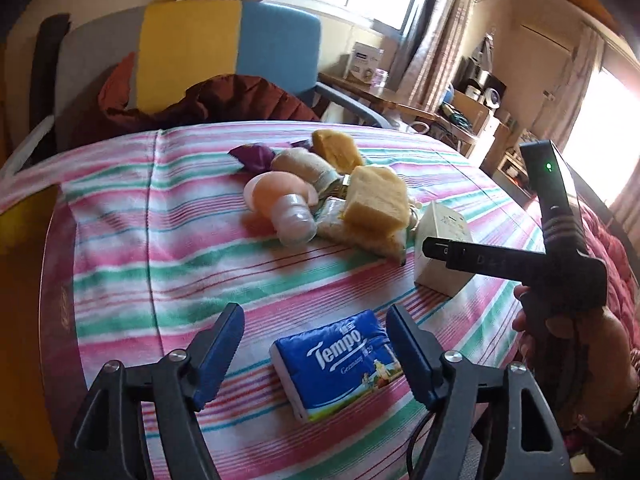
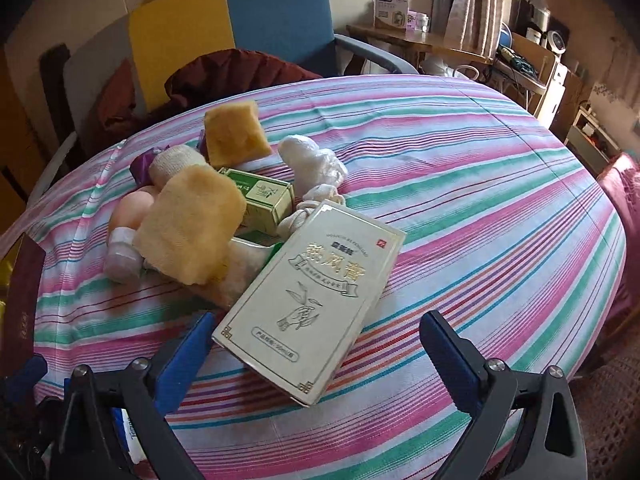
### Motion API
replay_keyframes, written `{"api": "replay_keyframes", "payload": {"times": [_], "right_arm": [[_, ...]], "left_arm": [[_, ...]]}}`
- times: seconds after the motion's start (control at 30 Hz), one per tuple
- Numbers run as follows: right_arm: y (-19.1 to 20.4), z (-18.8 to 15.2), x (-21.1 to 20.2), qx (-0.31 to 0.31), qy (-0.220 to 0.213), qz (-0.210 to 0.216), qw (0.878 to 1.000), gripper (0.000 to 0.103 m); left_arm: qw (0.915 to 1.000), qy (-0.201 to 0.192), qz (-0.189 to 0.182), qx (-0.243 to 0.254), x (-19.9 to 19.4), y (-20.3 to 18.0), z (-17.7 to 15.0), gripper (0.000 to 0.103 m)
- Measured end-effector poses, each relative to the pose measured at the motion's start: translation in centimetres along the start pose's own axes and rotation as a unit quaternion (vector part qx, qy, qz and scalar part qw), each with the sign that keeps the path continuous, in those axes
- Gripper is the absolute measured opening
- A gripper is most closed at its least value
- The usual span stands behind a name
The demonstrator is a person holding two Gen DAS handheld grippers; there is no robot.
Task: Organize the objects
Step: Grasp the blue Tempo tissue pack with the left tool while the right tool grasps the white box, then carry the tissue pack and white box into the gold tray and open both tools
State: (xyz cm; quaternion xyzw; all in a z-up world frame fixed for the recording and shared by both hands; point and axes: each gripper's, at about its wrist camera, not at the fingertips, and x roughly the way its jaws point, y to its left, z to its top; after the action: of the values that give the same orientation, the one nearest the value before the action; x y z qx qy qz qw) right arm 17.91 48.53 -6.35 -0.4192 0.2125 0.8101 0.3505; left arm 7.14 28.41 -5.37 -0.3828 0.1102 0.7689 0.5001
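Note:
A blue Tempo tissue pack (image 1: 340, 364) lies on the striped cloth between the fingers of my open left gripper (image 1: 316, 320), untouched. A cream box with gold print (image 2: 312, 304) lies flat between the fingers of my open right gripper (image 2: 320, 332), its near end close to the left finger; it also shows in the left wrist view (image 1: 440, 256). Behind lies a pile: yellow sponges (image 2: 192, 224), a pink bottle (image 1: 288, 208), a green box (image 2: 264, 196), a white cloth (image 2: 312, 160), a bandage roll (image 1: 304, 164) and a purple wrapper (image 1: 252, 156).
The striped cloth (image 1: 160, 240) covers a round table. A yellow and blue chair (image 1: 224, 48) with dark red clothing (image 1: 224, 104) stands behind it. A wooden desk (image 2: 432, 44) with boxes is at the back right. A dark red booklet (image 2: 24, 300) lies at the table's left edge.

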Motion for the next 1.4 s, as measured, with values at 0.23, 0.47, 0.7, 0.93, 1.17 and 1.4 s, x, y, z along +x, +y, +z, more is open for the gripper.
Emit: {"api": "replay_keyframes", "payload": {"times": [0.23, 0.47, 0.7, 0.93, 1.17, 1.4], "right_arm": [[-2.0, -0.7, -1.0, 0.008, 0.006, 0.024, 1.000, 0.057], [-2.2, -1.3, -0.8, 0.001, 0.013, 0.026, 1.000, 0.056], [-2.2, -1.3, -1.1, 0.007, 0.007, 0.034, 0.999, 0.055], [-1.3, -1.6, -2.7, -0.006, -0.005, 0.048, 0.999, 0.053], [-0.4, -2.5, -4.3, -0.002, -0.006, 0.079, 0.997, 0.053], [1.3, -2.3, -7.6, -0.016, -0.051, 0.100, 0.994, 0.051]], "left_arm": [[0.9932, 0.064, -0.036, 0.091, 2.9, -1.7, 0.1, 0.076], [0.9909, 0.083, -0.048, 0.094, 3.2, -1.8, -1.5, 0.076], [0.9969, 0.062, -0.034, 0.033, 2.7, -0.6, -2.0, 0.057], [0.9981, 0.048, -0.035, 0.014, 1.1, -0.2, -2.7, 0.055], [0.9983, 0.012, -0.049, -0.029, -2.4, 1.4, -2.5, 0.055], [0.9959, -0.026, -0.049, -0.071, -6.3, 4.1, -2.3, 0.055]]}}
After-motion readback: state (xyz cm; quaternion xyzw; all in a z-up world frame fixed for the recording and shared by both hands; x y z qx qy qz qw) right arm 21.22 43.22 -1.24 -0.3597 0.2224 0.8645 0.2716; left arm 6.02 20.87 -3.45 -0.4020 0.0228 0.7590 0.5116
